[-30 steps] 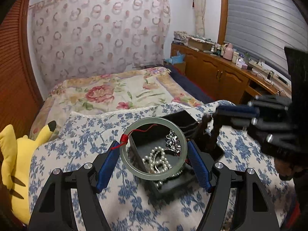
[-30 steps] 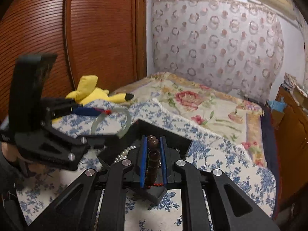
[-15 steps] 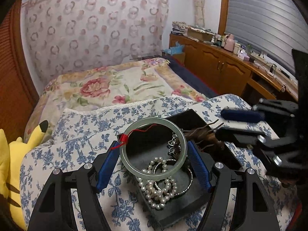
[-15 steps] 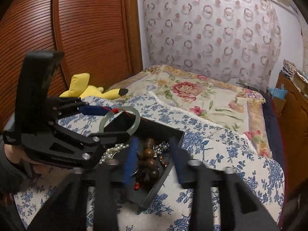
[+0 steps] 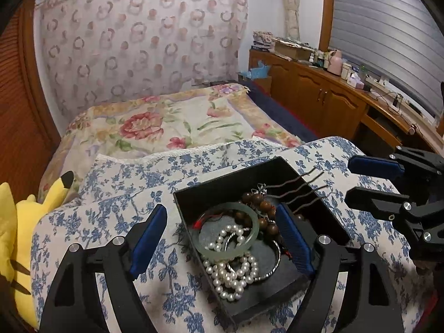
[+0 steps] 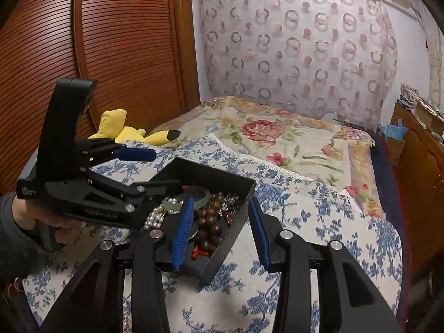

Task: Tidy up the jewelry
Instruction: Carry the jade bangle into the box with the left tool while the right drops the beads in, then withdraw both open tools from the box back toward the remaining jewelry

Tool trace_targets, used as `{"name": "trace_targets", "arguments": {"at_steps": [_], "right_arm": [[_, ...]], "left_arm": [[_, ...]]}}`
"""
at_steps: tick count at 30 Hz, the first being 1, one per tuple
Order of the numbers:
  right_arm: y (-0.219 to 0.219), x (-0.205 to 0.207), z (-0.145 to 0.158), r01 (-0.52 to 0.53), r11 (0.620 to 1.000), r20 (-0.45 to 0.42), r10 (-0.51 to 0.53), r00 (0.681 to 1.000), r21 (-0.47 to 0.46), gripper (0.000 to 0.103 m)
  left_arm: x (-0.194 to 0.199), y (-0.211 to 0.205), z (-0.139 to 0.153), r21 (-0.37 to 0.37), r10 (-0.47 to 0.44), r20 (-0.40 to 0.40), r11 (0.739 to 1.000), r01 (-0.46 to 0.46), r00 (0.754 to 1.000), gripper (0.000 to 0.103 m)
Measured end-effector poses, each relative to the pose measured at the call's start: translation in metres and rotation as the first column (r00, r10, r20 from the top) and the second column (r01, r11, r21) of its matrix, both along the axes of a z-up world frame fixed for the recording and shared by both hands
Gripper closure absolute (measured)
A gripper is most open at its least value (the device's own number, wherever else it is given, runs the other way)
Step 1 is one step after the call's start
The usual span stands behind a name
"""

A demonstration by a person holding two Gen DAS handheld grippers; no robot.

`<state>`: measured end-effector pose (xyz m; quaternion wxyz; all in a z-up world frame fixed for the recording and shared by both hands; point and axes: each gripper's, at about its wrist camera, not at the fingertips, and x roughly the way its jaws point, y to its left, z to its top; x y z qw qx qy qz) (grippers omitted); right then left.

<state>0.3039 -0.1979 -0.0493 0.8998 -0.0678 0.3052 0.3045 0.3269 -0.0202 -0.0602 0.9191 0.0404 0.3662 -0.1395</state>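
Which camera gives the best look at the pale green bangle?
The left wrist view: the green bangle shows as a whole ring lying on the pearls in the black box. In the right wrist view only an arc of it shows, behind the left gripper.

A bed (image 5: pixel 177 122) with a flowered cover carries a blue-flowered pillow (image 5: pixel 116 216), on which a black tray (image 5: pixel 222 186) of jewelry rests, and a yellow plush toy (image 5: pixel 16 222) beside it.

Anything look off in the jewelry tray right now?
Yes. In the tray, the bangle, pearls and wooden beads lie heaped and overlapping, and the hairpins stick out over the rim. Nothing spilled.
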Motion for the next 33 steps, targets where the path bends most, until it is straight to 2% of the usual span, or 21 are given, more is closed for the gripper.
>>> {"name": "trace_targets", "arguments": {"at_steps": [13,24,33], "right_arm": [[-0.014,-0.065,-0.010,0.038,0.999,-0.023,-0.038,0.999,0.015,0.060],[-0.011,-0.124,-0.046,0.008,0.999,-0.119,-0.014,0.993,-0.045,0.060],[0.011,-0.149,-0.061,-0.081,0.996,-0.173,0.071,0.982,-0.046,0.062]], "left_arm": [[-0.073,0.016,0.009,-0.007,0.041,0.041,0.999,-0.040,0.998,0.011],[-0.138,0.016,-0.006,-0.021,0.025,0.027,0.999,-0.024,0.999,0.010],[-0.171,0.025,-0.026,-0.028,0.035,-0.005,0.999,-0.035,0.999,0.010]]}}
